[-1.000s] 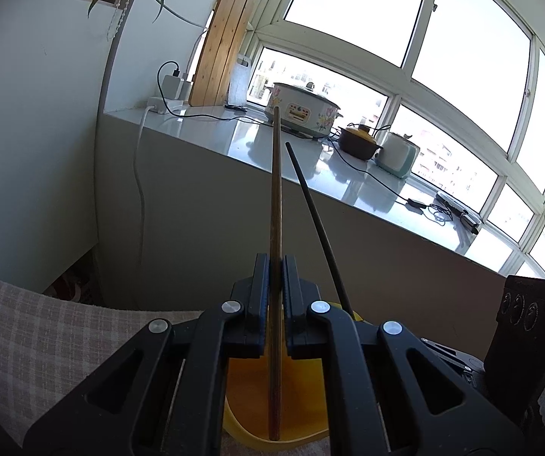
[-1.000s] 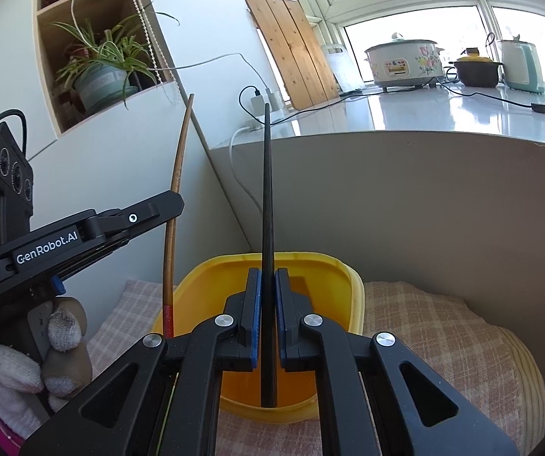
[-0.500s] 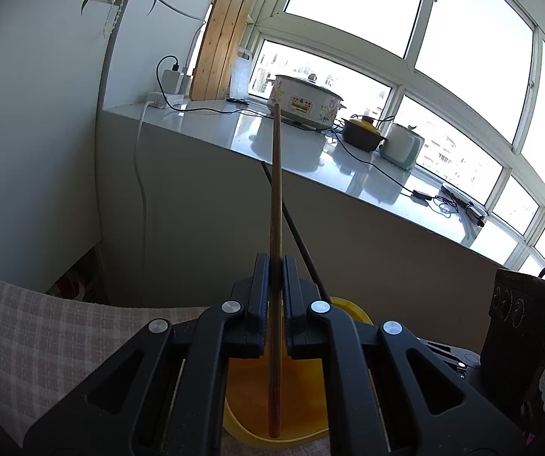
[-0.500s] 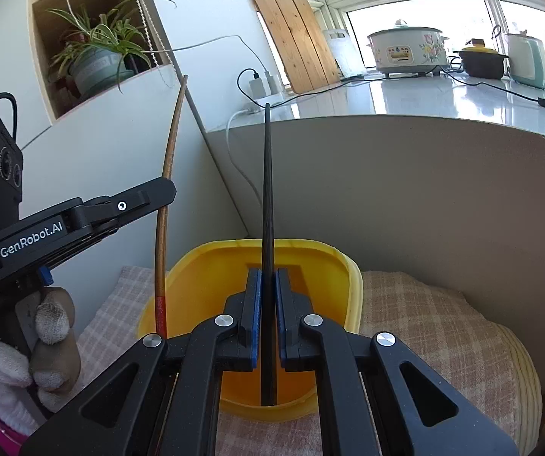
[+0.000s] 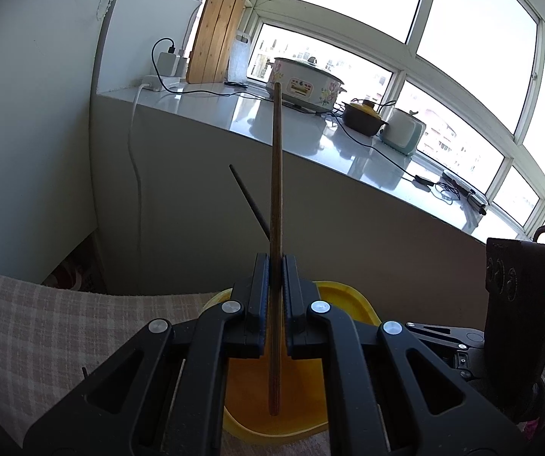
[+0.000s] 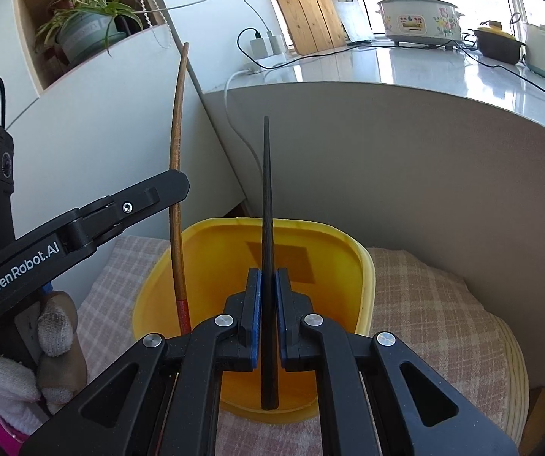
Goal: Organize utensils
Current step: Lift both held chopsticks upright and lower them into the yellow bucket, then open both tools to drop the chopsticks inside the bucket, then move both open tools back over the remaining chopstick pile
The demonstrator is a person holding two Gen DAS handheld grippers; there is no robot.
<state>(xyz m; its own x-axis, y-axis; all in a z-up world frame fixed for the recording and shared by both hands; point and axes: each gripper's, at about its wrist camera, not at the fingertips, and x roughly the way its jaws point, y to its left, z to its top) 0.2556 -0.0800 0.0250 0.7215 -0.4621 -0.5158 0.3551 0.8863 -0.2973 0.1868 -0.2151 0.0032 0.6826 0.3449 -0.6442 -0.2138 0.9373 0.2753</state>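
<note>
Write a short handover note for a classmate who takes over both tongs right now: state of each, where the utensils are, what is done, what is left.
Left tongs: shut on the brown chopstick, held upright over the yellow tub.
Right tongs: shut on the black chopstick, also upright over the tub.
Done: both chopsticks are picked up, one per side.
Left: neither chopstick is put away yet. The tub on the checked cloth looks empty in the part that shows; where the chopsticks belong is not visible.
</note>
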